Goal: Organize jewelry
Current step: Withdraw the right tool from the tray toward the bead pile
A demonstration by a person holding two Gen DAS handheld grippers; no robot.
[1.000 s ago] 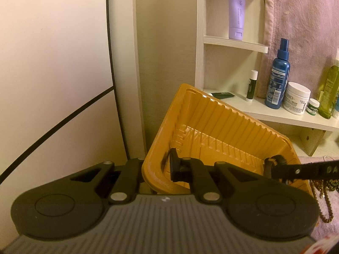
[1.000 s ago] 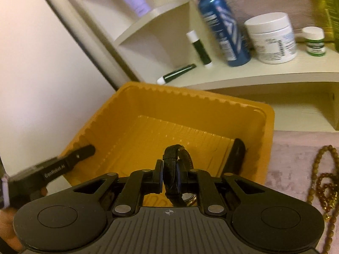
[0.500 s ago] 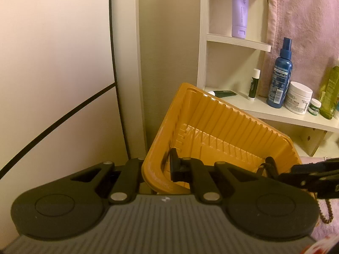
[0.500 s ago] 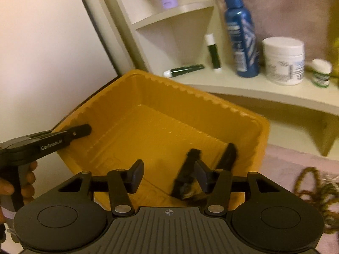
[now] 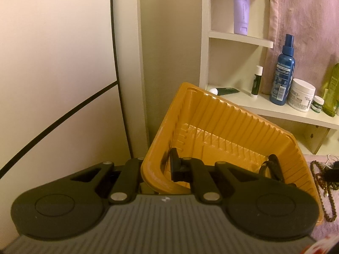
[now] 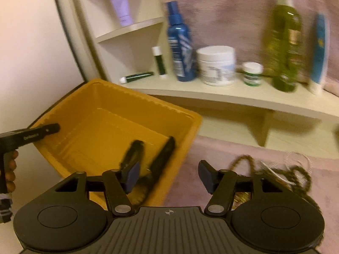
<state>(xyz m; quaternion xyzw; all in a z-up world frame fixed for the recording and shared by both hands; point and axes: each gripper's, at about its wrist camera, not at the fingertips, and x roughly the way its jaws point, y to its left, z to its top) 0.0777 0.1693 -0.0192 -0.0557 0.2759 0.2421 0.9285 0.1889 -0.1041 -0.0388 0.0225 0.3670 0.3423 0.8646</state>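
My left gripper [image 5: 156, 167] is shut on the near left rim of a yellow ribbed plastic tray [image 5: 214, 116] and holds it tilted. A black strap, like a watch band [image 5: 274, 167], lies in the tray's right corner; it also shows in the right wrist view [image 6: 135, 154]. My right gripper [image 6: 169, 175] is open and empty, just right of the tray [image 6: 118, 110] and above the pink cloth. A heap of brown bead necklaces [image 6: 296, 173] lies on the cloth to its right, also seen in the left wrist view [image 5: 324, 180]. The left gripper's finger [image 6: 40, 132] shows at the tray's left rim.
A cream shelf [image 6: 222, 94] behind the tray carries a blue spray bottle [image 6: 180, 48], a white jar [image 6: 217, 65], a small green-labelled jar [image 6: 252, 73], a green bottle [image 6: 284, 50] and a lip balm stick [image 6: 159, 61]. A lilac tube [image 5: 241, 8] stands higher up. A wall is at left.
My right gripper opened and let the black strap drop into the tray, then drew back and swung right toward the necklaces. The left gripper kept its hold on the tray.
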